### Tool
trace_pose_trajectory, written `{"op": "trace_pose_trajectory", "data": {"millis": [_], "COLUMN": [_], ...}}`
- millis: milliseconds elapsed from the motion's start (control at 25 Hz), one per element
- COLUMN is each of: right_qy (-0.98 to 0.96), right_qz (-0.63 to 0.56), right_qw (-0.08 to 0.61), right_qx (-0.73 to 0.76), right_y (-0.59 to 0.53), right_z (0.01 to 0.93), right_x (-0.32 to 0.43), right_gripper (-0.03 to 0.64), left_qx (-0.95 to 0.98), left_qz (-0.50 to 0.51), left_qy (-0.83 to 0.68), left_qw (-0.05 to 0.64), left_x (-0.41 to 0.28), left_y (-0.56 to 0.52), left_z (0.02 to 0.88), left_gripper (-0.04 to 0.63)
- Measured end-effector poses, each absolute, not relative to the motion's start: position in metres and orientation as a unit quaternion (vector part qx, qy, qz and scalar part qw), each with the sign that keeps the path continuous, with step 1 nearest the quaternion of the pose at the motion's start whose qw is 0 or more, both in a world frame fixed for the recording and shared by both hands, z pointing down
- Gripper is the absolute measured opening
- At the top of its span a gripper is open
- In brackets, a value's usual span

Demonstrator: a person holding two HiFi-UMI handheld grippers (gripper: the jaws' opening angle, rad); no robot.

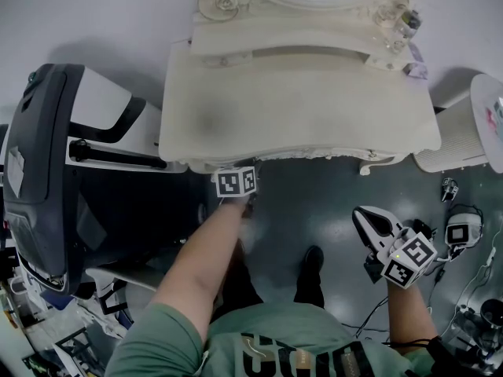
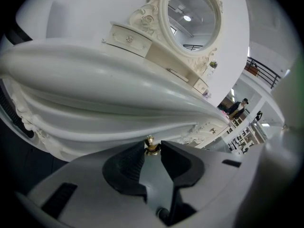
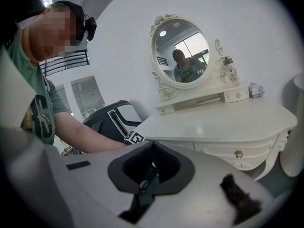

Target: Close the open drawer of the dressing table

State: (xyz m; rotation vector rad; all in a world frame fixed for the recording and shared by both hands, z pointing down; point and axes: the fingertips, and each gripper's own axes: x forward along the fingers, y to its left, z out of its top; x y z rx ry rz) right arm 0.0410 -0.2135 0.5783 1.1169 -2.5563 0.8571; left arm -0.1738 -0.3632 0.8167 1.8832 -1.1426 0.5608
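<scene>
Knob (image 2: 151,146), gold, pinched in the left gripper (image 2: 153,144) under the near edge of the dressing table (image 1: 299,108); right gripper (image 3: 153,146) closed, empty.

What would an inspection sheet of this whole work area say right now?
Surface: white carved dressing table, top mostly bare.
Job's things: small gold drawer knob; how far the drawer stands out cannot be told.
Clutter: small clear glass bottle and lilac item at the table's back right corner.
Grippers: left tongs closed on the knob; right tongs shut, empty, held away from the table.
Cables: black cables on the floor at the right.
Surroundings: oval white-framed mirror, large black and white machine at the left, dark grey floor.
</scene>
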Motion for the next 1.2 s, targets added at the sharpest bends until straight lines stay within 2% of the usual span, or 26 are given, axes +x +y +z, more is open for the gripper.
{"op": "trace_pose_trajectory", "data": {"millis": [1080,1200], "right_qy": [-0.868,-0.866], "right_qz": [0.285,0.283], "right_qw": [0.103,0.1], "right_qx": [0.393,0.4], "right_y": [-0.208,-0.203], "right_z": [0.572,0.565], "right_x": [0.05,0.06], "right_gripper": [0.011,0.011], "left_qx": [0.739,0.734], "left_qz": [0.24,0.243], "left_qy": [-0.469,-0.467], "left_qw": [0.42,0.43], "left_x": [-0.175,-0.17], "left_y": [-0.367,-0.35], "left_z": [0.819,0.819], "left_gripper": [0.13,0.184]}}
